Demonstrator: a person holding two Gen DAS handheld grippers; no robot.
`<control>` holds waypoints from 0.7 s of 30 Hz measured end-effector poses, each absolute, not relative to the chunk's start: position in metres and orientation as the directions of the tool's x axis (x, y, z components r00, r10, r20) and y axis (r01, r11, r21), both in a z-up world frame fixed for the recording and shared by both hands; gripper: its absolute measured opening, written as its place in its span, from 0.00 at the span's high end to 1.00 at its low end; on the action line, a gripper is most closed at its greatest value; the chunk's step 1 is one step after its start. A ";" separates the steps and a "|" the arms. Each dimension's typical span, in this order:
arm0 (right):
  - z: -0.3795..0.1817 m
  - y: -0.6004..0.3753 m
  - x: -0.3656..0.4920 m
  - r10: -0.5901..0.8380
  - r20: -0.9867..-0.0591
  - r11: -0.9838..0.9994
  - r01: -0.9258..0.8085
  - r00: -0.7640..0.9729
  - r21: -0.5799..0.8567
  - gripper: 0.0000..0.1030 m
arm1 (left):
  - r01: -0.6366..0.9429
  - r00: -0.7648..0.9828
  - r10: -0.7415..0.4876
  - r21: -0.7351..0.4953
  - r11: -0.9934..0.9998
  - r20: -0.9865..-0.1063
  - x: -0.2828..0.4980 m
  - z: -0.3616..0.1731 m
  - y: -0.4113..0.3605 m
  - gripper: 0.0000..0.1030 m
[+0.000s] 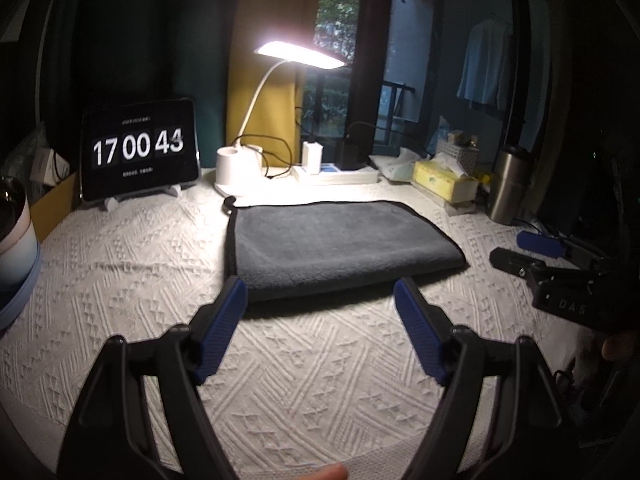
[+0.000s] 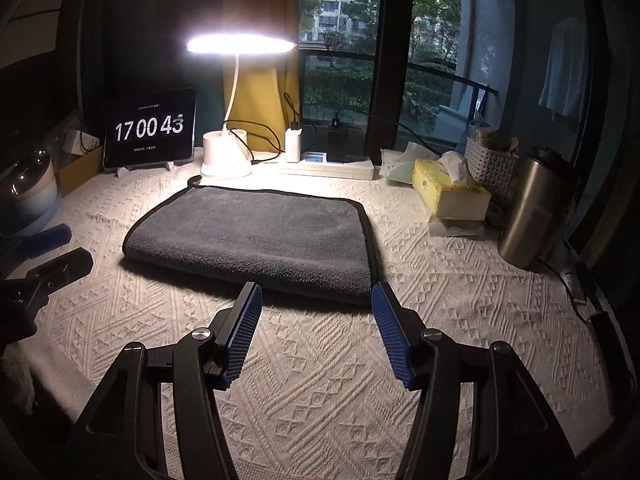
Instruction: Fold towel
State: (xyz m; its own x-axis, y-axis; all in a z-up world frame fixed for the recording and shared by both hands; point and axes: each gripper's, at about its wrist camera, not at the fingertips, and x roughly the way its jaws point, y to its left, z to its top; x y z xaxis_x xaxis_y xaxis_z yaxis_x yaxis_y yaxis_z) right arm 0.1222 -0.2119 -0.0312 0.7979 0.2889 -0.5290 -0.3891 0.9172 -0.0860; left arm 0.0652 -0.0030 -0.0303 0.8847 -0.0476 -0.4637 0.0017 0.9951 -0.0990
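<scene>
A dark grey towel (image 1: 336, 246) with black trim lies folded flat on the white textured tablecloth (image 1: 120, 264); it also shows in the right wrist view (image 2: 256, 236). My left gripper (image 1: 320, 292) is open and empty, just in front of the towel's near edge. My right gripper (image 2: 316, 296) is open and empty, in front of the towel's near right corner. The right gripper shows at the right of the left wrist view (image 1: 532, 256), and the left gripper at the left of the right wrist view (image 2: 60, 256).
At the back stand a tablet clock (image 1: 138, 152), a lit desk lamp (image 1: 240, 164), a power strip (image 2: 326, 166), a yellow tissue box (image 2: 448, 192), a white basket (image 2: 492, 164) and a steel tumbler (image 2: 528, 208). A bowl (image 1: 12, 236) sits at the left.
</scene>
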 end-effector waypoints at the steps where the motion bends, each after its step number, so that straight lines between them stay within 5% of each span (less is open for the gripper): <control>1: -0.033 -0.212 0.119 0.290 -0.527 0.916 -0.390 0.799 -0.089 0.41 | 0.005 0.888 -0.047 -0.093 0.996 -0.458 0.063 -0.030 -0.005 0.24; 21: -0.033 -0.220 0.061 0.324 -0.455 0.915 -0.397 0.829 -0.072 0.41 | 0.050 0.923 -0.088 -0.109 0.993 -0.374 0.021 -0.013 -0.015 0.24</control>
